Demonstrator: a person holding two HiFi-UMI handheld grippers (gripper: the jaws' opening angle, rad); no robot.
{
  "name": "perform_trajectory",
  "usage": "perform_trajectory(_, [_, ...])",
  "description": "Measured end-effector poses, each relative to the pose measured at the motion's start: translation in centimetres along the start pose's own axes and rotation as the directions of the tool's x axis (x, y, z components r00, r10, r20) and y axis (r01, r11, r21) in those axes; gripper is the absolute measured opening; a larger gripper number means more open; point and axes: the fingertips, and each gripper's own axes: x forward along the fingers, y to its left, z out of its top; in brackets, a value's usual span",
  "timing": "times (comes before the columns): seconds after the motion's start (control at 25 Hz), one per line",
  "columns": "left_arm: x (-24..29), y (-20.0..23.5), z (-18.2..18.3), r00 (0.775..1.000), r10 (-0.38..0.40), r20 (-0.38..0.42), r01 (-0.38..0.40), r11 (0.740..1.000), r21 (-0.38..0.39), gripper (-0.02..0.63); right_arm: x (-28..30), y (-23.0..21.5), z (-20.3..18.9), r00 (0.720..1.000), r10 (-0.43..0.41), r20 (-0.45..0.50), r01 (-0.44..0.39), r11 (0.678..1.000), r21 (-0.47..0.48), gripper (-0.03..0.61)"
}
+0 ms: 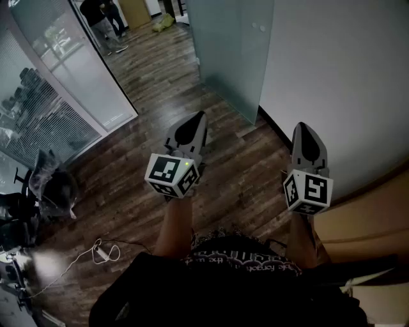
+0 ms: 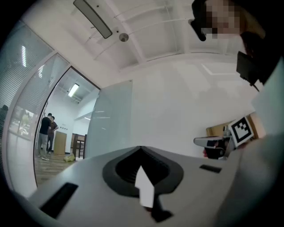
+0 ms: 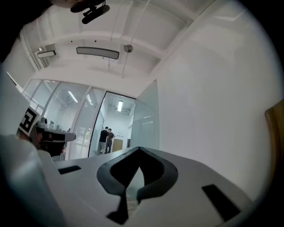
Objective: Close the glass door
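The frosted glass door (image 1: pixel 230 57) stands swung open ahead, its panel lying close along the white wall (image 1: pixel 339 76). It shows as a pale green pane in the left gripper view (image 2: pixel 108 119) and in the right gripper view (image 3: pixel 146 119). My left gripper (image 1: pixel 200 117) is held out over the wooden floor, pointing toward the door's near edge, well short of it. Its jaws meet at the tip with nothing between them (image 2: pixel 141 148). My right gripper (image 1: pixel 305 126) is held beside the white wall, its jaws also shut and empty (image 3: pixel 140 148). Neither gripper touches the door.
A glass partition (image 1: pixel 70 70) runs along the left of the open doorway. Two people (image 1: pixel 105 16) stand far beyond it, near a yellow object (image 1: pixel 163 22). A plastic-wrapped chair (image 1: pixel 54 185) and a white cable (image 1: pixel 102 252) lie at left. A brown board (image 1: pixel 364 220) leans at right.
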Motion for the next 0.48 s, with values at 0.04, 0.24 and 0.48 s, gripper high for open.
perform_trajectory(0.04, [-0.03, -0.15, 0.07, 1.000, -0.003, 0.003, 0.003, 1.000, -0.008, 0.002, -0.09, -0.11, -0.05, 1.000, -0.005, -0.008, 0.005, 1.000, 0.003, 0.003])
perform_trajectory(0.24, [-0.03, -0.51, -0.17, 1.000, -0.003, -0.012, 0.003, 1.000, -0.001, 0.002, -0.05, 0.09, 0.09, 1.000, 0.011, 0.003, -0.011, 1.000, 0.006, 0.003])
perform_trajectory(0.48, [-0.18, -0.24, -0.31, 1.000, 0.006, -0.007, -0.006, 1.000, -0.010, 0.002, 0.03, 0.07, -0.21, 1.000, 0.017, 0.002, -0.017, 1.000, 0.012, 0.003])
